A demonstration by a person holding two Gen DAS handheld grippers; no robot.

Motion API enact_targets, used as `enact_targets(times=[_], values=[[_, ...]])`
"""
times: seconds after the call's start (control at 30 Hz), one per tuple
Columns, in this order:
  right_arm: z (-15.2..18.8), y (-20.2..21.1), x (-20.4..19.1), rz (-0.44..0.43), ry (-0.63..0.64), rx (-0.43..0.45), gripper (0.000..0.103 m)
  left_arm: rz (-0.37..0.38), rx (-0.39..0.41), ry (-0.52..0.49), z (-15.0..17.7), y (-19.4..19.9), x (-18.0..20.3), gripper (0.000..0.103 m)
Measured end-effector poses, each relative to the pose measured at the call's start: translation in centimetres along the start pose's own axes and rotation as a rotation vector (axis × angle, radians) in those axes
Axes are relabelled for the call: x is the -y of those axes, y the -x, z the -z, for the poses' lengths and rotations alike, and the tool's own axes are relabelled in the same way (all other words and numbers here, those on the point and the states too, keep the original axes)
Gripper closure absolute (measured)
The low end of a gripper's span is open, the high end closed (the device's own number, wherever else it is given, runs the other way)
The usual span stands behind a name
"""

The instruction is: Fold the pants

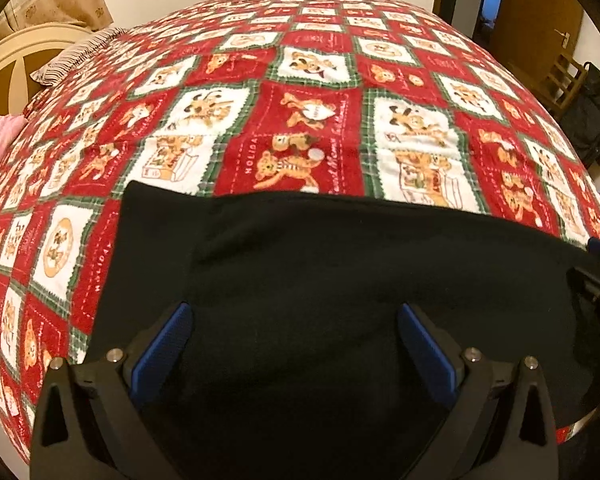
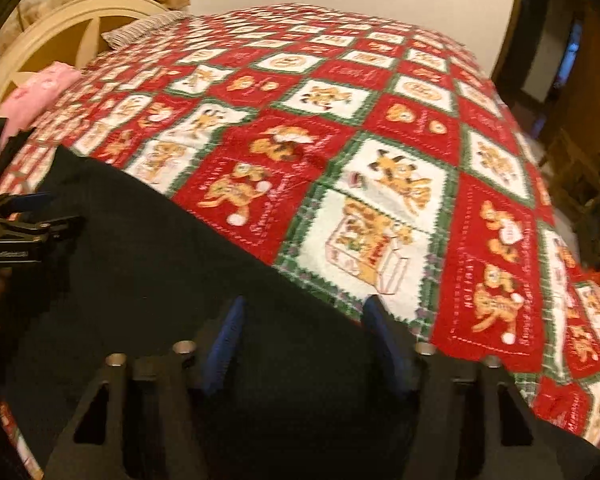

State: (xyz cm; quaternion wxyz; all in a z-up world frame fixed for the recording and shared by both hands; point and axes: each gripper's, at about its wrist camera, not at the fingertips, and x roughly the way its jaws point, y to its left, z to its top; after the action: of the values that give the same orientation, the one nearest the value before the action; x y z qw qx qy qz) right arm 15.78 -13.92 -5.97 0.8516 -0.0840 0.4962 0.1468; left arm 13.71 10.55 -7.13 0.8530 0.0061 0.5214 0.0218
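- The pants (image 1: 340,280) lie on the bedspread (image 1: 308,112), filling the lower middle of the left wrist view.
- The left gripper (image 1: 296,344) hangs over them at bottom centre.
- The headboard (image 1: 20,60) and a pillow (image 1: 76,56) sit upper left.
- A door (image 1: 540,28) stands upper right.
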Motion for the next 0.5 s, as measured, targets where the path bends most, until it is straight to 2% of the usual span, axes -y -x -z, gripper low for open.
enact_targets(times=[0.03, 0.07, 0.1, 0.23, 0.43, 0.5], values=[[0.0, 0.2, -0.2, -0.009, 0.012, -0.003, 0.066, 0.004, 0.001, -0.001, 0.0, 0.0, -0.1, 0.000], [0.0, 0.4, -0.4, -0.024, 0.022, -0.004, 0.085, 0.009, 0.003, -0.002, 0.0, 0.0, -0.1, 0.000], [0.1, 0.5, -0.6, -0.043, 0.025, -0.005, 0.095, 0.013, 0.004, -0.002, 0.0, 0.0, -0.2, 0.000], [0.7, 1.7, -2.3, -0.005, 0.082, 0.023, 0.099, 0.036, -0.002, 0.004, -0.1, 0.5, -0.6, 0.000], [3.5, 6.5, -4.7, -0.017, 0.119, 0.132, 0.099, 0.094, 0.022, 0.092, -0.2, 2.8, -3.6, 0.000], [4.7, 7.6, -5.7, -0.029, 0.155, 0.138, 0.099, 0.110, 0.029, 0.120, -0.5, 3.4, -4.4, 0.000]])
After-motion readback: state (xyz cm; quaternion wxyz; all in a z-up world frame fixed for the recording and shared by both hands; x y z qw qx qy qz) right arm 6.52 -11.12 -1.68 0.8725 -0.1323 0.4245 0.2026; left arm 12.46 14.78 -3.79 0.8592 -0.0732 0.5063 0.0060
